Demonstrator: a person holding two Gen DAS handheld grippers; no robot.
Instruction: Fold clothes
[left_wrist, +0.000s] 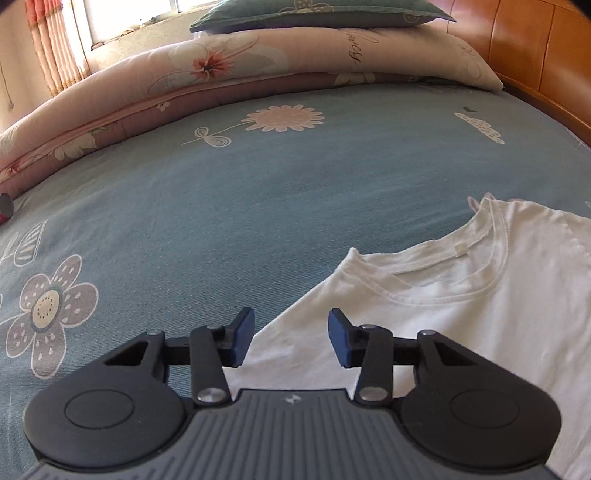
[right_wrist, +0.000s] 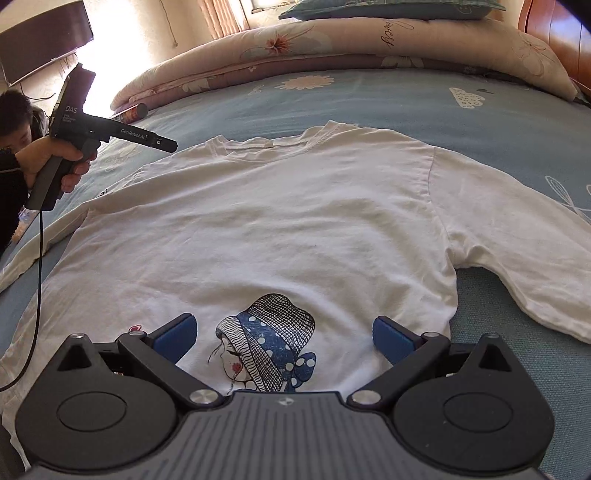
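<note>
A white T-shirt (right_wrist: 277, 221) lies spread flat, front up, on the blue flowered bed sheet (left_wrist: 258, 192), with both sleeves out to the sides. Its chest carries a print of a head in a blue dotted headscarf (right_wrist: 269, 343). My right gripper (right_wrist: 284, 332) hovers over that print, its blue pads wide apart and empty. My left gripper (left_wrist: 291, 336) is above the shirt's left shoulder edge, near the collar (left_wrist: 458, 258). Its pads stand partly apart with only air between them. In the right wrist view a hand (right_wrist: 48, 162) holds the left gripper's handle at the bed's left side.
A folded floral quilt (left_wrist: 221, 66) and a blue-green pillow (left_wrist: 314, 14) lie along the far side of the bed. A wooden headboard (left_wrist: 546, 55) rises at the right. A dark cylinder (right_wrist: 137, 110) rests near the quilt. A black cable (right_wrist: 38, 277) hangs from the left tool.
</note>
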